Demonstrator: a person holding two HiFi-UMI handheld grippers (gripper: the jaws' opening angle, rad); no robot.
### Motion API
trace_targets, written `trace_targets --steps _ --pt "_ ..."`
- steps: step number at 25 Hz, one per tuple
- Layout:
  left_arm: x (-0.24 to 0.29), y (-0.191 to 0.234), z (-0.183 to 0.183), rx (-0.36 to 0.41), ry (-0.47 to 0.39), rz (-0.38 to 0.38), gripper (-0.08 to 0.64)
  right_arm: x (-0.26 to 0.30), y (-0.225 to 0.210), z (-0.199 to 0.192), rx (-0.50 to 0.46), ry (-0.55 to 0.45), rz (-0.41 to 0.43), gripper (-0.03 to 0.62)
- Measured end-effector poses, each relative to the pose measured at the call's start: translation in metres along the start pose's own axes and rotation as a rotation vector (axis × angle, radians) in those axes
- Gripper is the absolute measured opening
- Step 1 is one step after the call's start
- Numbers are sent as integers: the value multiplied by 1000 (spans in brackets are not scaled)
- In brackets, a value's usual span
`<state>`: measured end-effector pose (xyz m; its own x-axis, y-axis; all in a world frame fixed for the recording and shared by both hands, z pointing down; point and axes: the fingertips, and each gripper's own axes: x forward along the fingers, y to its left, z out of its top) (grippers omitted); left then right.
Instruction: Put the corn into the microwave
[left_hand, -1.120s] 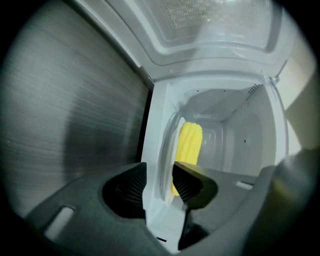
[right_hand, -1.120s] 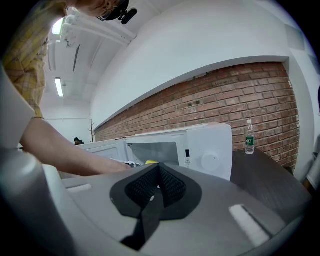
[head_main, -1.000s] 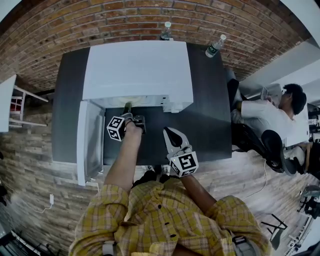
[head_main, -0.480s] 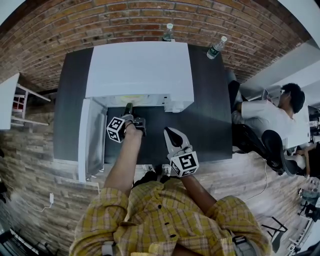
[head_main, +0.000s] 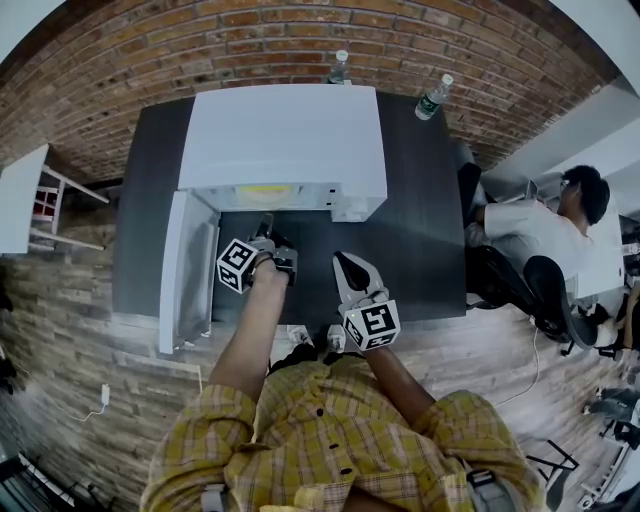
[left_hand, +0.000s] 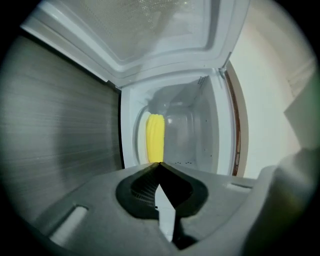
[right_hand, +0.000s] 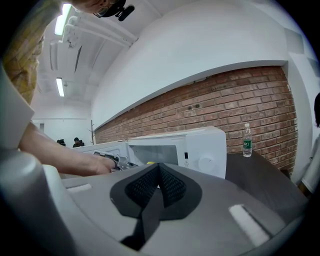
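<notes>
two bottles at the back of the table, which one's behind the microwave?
The left-hand bottle in the head view: the microwave hides its lower part. The other bottle stands clear, off the microwave's right rear corner.

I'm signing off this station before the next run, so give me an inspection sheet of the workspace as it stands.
Surface: dark table, carrying the microwave.
Job's things: white microwave with its door swung open; corn lies inside.
Clutter: two water bottles by the table's back edge.
Grippers: left gripper faces the corn, jaws just closed with nothing between them; right gripper has its jaws together, empty.
Cables: white plug lying low at left.
Surroundings: brick wall behind; seated person at right.
</notes>
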<state>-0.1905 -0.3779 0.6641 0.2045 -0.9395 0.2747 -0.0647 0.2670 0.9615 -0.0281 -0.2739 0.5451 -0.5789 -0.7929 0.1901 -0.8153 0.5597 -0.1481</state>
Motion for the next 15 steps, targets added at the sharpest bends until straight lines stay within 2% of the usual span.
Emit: trace_targets --steps 6,15 --pt "-24 -17 -13 133 51 -57 0 -8 2 2 -14 1 -6 2" --pt "-68 -34 -45 343 127 -126 0 -25 4 6 17 -17 11 2"
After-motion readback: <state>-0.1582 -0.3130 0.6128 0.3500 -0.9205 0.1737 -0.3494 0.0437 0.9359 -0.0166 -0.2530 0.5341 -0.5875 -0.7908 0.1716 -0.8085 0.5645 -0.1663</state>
